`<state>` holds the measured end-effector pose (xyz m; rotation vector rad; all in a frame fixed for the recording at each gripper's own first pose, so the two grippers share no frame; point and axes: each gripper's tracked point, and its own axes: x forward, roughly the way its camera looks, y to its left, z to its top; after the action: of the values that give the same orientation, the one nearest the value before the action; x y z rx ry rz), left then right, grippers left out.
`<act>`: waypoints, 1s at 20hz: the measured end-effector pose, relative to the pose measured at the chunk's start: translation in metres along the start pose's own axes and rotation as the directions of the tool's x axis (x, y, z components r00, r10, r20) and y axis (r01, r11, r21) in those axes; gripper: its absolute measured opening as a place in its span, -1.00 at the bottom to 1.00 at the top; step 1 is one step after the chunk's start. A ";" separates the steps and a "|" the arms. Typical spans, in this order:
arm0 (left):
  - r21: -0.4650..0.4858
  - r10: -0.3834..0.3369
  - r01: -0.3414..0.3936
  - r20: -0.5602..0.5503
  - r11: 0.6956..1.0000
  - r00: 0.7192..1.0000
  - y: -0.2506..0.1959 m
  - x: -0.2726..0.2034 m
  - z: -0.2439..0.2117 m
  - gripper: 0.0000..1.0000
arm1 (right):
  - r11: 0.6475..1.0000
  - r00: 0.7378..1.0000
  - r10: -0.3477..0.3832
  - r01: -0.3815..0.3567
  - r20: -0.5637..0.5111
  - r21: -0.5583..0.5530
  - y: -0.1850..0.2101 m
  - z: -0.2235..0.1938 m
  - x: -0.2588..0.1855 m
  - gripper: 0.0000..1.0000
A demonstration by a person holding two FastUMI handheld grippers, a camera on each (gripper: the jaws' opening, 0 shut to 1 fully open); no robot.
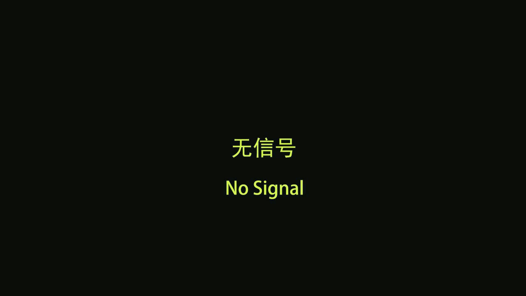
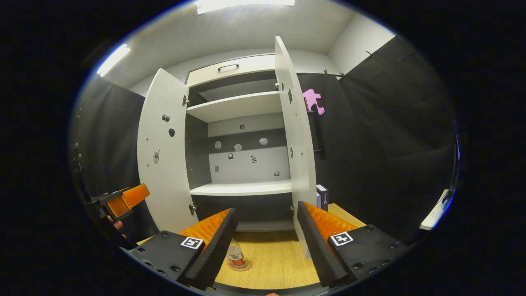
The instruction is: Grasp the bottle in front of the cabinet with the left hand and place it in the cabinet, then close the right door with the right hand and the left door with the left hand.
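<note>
The right gripper [image 2: 266, 242] hangs wide apart, holding nothing. Between its fingers, the small clear plastic bottle [image 2: 236, 255] stands on the wooden bench [image 2: 279, 263] before the white cabinet [image 2: 242, 189], both doors swung out. The left gripper [image 2: 123, 201] shows partly; its state is unclear.

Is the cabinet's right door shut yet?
No, open: the right door swings out toward the camera, baring the shelves.

Right gripper [image 2: 266, 242] jaws apart, small clear plastic bottle [image 2: 236, 255] on wooden tabletop [image 2: 279, 259] between them; white cabinet [image 2: 242, 107] doors open.
</note>
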<state>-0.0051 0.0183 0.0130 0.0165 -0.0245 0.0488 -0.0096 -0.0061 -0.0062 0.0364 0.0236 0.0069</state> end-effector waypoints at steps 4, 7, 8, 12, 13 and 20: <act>-0.035 -0.074 0.073 -0.025 0.997 0.997 -0.027 0.018 -0.014 0.88 | 1.000 1.000 -0.027 0.027 0.006 -0.003 -0.010 0.001 -0.002 0.92; -0.053 -0.178 0.176 -0.026 0.983 0.984 -0.064 0.046 -0.034 0.88 | 0.996 0.995 -0.093 0.094 0.023 -0.011 -0.026 0.006 -0.004 0.92; -0.048 -0.199 0.197 -0.040 0.979 0.979 -0.074 0.055 -0.047 0.88 | 0.993 0.993 -0.114 0.114 0.028 -0.012 -0.030 0.007 -0.005 0.92; -0.070 -0.272 0.266 -0.085 0.961 0.959 -0.108 0.078 -0.103 0.88 | 0.978 0.978 -0.208 0.208 0.028 -0.020 -0.052 0.008 -0.012 0.92; -0.070 -0.283 0.277 -0.096 0.958 0.954 -0.113 0.083 -0.119 0.89 | 0.972 0.972 -0.235 0.236 0.029 -0.020 -0.058 0.009 -0.015 0.92; 0.001 -0.232 0.238 -0.217 0.971 0.948 -0.104 0.101 -0.247 0.89 | 0.940 0.940 -0.340 0.339 -0.028 -0.028 -0.081 -0.009 -0.025 0.92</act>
<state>0.1071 -0.0763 -0.2329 0.0408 0.1952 -0.1882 -0.0341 -0.0873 -0.0180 0.0090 0.0626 -0.3390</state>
